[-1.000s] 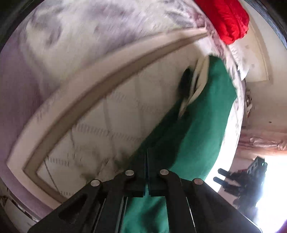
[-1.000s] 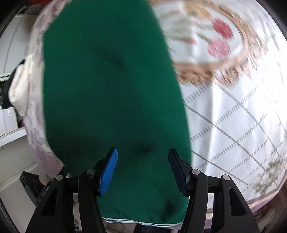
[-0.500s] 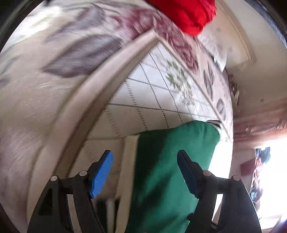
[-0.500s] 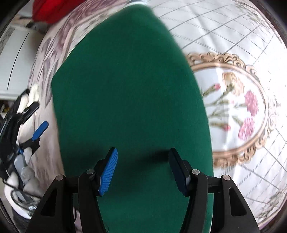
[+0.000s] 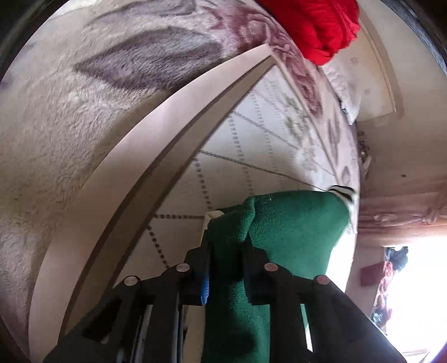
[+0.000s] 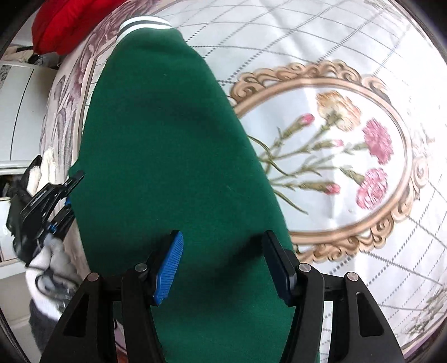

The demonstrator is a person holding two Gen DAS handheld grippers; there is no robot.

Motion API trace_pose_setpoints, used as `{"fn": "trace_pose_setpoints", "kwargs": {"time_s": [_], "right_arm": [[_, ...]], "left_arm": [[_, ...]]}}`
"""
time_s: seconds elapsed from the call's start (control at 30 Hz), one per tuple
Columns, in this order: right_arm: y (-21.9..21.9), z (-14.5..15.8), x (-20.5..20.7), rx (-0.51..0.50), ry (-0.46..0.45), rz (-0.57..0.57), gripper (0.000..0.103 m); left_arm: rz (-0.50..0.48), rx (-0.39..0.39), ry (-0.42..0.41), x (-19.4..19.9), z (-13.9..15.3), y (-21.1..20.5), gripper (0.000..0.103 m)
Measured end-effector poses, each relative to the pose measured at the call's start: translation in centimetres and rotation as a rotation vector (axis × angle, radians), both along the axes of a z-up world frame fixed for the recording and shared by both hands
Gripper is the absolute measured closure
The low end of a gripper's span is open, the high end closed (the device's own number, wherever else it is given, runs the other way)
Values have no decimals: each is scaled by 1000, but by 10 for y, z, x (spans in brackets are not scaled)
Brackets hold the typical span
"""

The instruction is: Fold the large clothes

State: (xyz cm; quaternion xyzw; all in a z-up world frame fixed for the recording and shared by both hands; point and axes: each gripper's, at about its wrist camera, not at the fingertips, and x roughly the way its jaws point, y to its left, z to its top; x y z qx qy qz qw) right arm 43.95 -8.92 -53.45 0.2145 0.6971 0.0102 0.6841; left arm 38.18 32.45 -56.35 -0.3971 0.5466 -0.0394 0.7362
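A dark green garment [image 6: 167,156] lies folded in a long strip on the flowered bedspread [image 6: 349,64], its white striped rib end [image 6: 145,23] at the far end. In the left wrist view, my left gripper [image 5: 226,251] has a bunched edge of the green garment [image 5: 293,229] pinched between its jaws, which are still closing. That left gripper [image 6: 50,201] also shows at the strip's left edge in the right wrist view. My right gripper [image 6: 223,251] hovers open over the near part of the strip, nothing between its pads.
A red garment [image 5: 313,25] lies heaped at the bed's far end, also seen as a red garment [image 6: 72,22] top left. A white-gloved hand [image 6: 47,167] holds the left gripper. White furniture [image 6: 22,111] stands beside the bed.
The left gripper let go of the green cloth, swung across the bed with jaws wide, and now pinches a bunched edge. The right gripper slid along the strip, still open.
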Motion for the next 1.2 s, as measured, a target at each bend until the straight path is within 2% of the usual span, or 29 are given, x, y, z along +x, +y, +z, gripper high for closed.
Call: {"fn": "trace_pose_setpoints", "kwargs": {"time_s": [0.07,0.17,0.2,0.23,0.27,0.3,0.43,0.53,0.63,0.73,0.8,0.9,1.07,1.2], "right_arm": [[-11,6,-13,13,0,3,42],[-28,15,-42,36,-6,23,42],[-35,19,-54,40,-7,31,42],[-42,22,-68,39,-8,44,42],[-48,24,-82,40,-6,58,35],[-55,25,-97,41,1,74,29],[-78,24,-155,67,92,117,29],[-89,4,-204,120,217,148,29],[-93,-24,-248,175,342,164,29],[-92,-54,-278,235,394,182,29],[-91,-72,-288,263,409,177,29],[-94,-86,-295,343,375,167,27],[-100,-100,-299,452,346,189,12],[-93,-107,-299,484,344,215,10]], "left_arm": [[-35,0,-29,-7,24,-5,78],[-98,80,-62,-39,64,-17,66],[-107,87,-71,-48,69,-19,47],[-116,103,-73,-72,80,-25,25],[-114,114,-71,-90,87,-26,20],[-116,124,-66,-114,93,-30,20],[-101,126,49,-206,89,-48,20],[-53,99,216,-285,64,-62,20],[-45,110,373,-347,33,-76,20],[-52,126,435,-386,11,-88,20],[-61,117,442,-399,2,-94,20],[-61,104,431,-403,-4,-100,20],[-97,128,415,-390,-12,-116,20],[-115,156,407,-381,-15,-129,18]]}}
